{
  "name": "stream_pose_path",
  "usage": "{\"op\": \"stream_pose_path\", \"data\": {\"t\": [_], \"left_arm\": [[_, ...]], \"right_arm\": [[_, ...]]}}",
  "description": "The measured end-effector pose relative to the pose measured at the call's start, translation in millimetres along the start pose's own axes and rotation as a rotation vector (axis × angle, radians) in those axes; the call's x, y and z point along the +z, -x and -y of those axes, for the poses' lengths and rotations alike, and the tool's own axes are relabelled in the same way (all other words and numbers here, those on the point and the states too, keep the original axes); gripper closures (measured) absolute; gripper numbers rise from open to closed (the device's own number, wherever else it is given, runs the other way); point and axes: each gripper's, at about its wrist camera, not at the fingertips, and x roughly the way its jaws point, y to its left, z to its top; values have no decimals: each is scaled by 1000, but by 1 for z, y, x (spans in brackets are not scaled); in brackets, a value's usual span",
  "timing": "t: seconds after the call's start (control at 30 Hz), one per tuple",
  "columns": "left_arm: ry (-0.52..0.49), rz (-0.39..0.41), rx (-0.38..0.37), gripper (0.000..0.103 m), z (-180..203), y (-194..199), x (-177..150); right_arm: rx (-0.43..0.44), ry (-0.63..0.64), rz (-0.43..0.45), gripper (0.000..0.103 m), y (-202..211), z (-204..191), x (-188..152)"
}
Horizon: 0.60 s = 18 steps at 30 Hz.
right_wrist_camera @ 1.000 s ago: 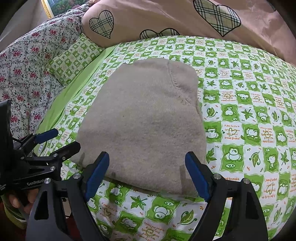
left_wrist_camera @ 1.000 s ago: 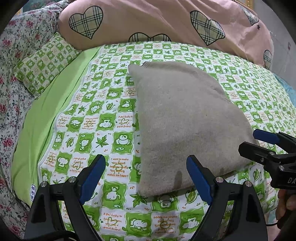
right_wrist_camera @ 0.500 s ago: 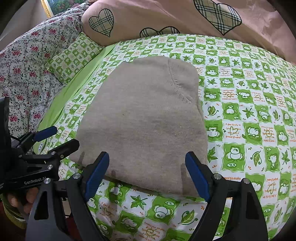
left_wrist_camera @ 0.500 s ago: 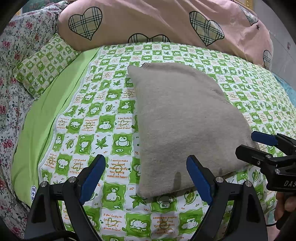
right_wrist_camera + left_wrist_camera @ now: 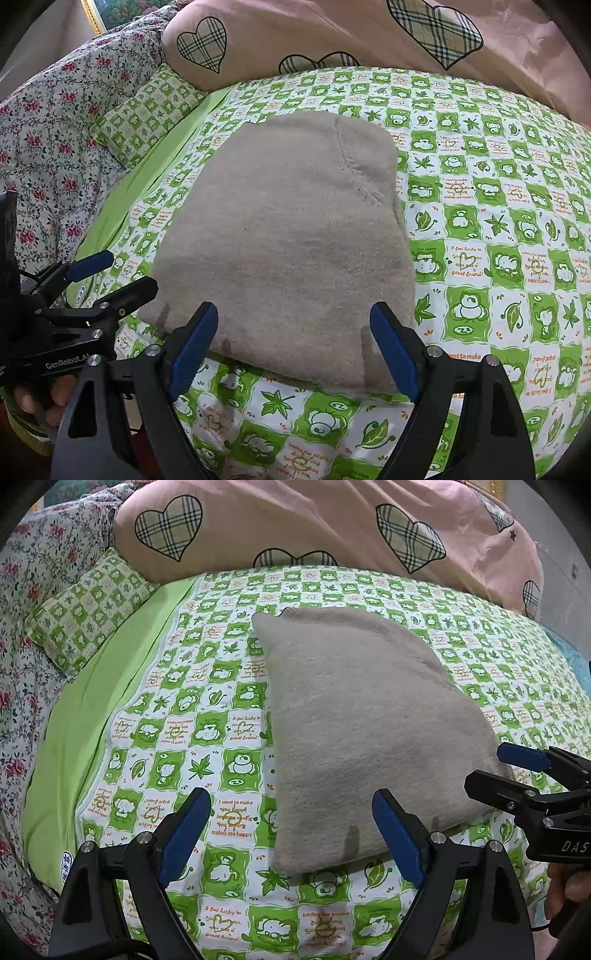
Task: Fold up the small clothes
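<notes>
A beige knit garment (image 5: 362,723) lies folded flat on the green-and-white checked bedsheet (image 5: 192,731); it also shows in the right wrist view (image 5: 291,243). My left gripper (image 5: 291,834) is open and empty, hovering just short of the garment's near left corner. My right gripper (image 5: 293,345) is open and empty, just short of the garment's near edge, its fingers (image 5: 393,350) straddling that edge. Each gripper shows in the other's view: the right one (image 5: 517,771) at the garment's right corner, the left one (image 5: 110,277) at its left corner.
A pink quilt with plaid hearts (image 5: 332,524) is heaped along the back of the bed. A small checked pillow (image 5: 85,609) and a floral cover (image 5: 22,602) lie at the left. A plain green strip (image 5: 74,720) runs along the sheet's left side.
Both grippers have drifted back very slightly from the garment. The garment has not moved and both grippers stay open.
</notes>
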Motion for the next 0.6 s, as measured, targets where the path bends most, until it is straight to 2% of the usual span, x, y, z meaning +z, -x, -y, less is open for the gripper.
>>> {"op": "stream_pose_path", "data": {"t": [0.6], "left_arm": [[-6, 1, -6, 13, 0, -1, 2]], "right_arm": [[3, 3, 7, 18, 3, 0, 7]]}}
